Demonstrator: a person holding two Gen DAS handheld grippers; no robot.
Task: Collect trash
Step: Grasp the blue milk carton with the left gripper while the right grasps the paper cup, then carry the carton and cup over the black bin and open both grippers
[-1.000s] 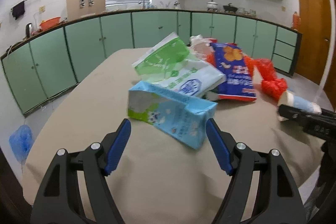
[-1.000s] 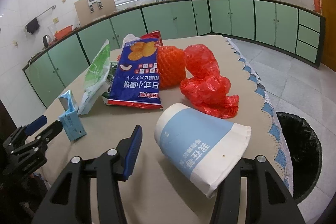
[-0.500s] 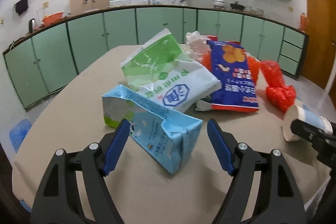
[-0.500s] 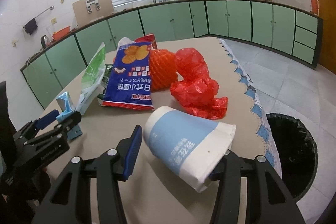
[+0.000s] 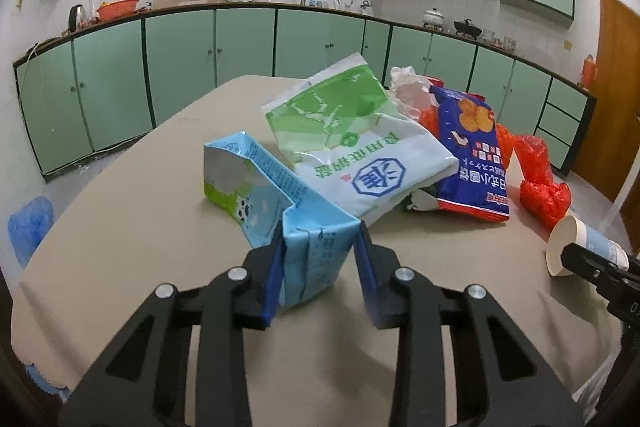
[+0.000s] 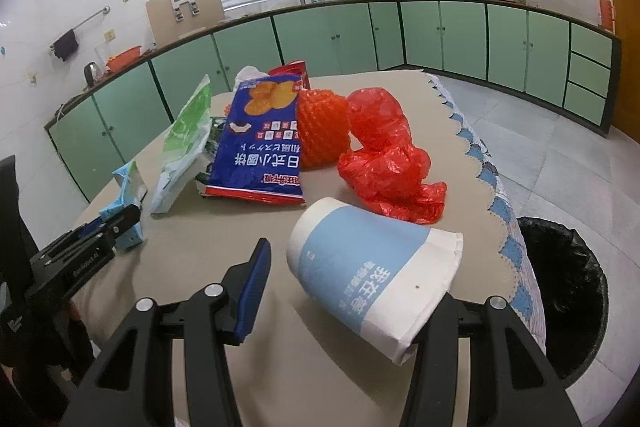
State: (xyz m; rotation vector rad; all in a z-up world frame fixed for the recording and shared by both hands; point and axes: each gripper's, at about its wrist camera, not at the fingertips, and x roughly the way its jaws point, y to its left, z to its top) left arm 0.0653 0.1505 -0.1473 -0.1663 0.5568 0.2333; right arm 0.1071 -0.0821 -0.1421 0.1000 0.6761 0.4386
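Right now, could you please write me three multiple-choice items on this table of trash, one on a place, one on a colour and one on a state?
1. Where is the bin with the black liner?
A. on the table
B. on the floor beside the table
C. on the counter

2. What colour is the crumpled plastic bag beside the snack bag?
A. red
B. yellow
C. white

3. How does the paper cup lie?
A. upright
B. upside down
C. on its side

Answers: 1 B, it stands on the tiles past the table's edge. 2 A, it shows red in both views. 3 C, its blue wall faces up between the right hand-held gripper's fingers.
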